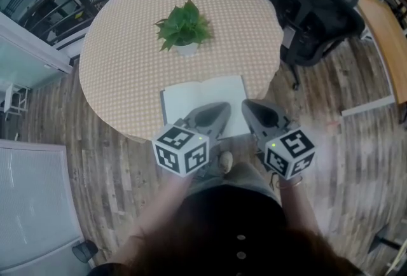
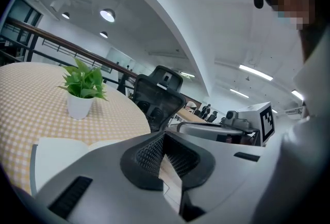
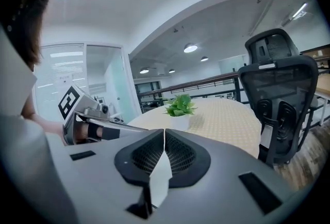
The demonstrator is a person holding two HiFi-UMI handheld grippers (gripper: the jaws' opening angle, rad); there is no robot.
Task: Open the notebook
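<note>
Left hand-held gripper (image 2: 163,136) first: its two dark ribbed pads (image 2: 149,155) are pressed together at the tips, so it is clenched, and I see nothing caught between them. My right hand-held gripper (image 3: 164,132) is in the same state, its pads meeting in one thin line with no thing in the grip. The potted plant (image 1: 184,30), green leaves in a white pot, stands near the middle of the round bench (image 1: 121,58), which wears an orange checked cloth. The notebook (image 1: 194,100) lies flat on the bench on my side of the plant, close to the bench's rim, already open with two white pages facing up. Both hand-held grippers hang on my side of the plant too, side by side and apart from each other, over the near part of the notebook. They point toward the plant and only a little downward. To the right of the plant, off the bench, a black office chair (image 1: 311,7) stands on the wooden floor (image 1: 108,166).
</note>
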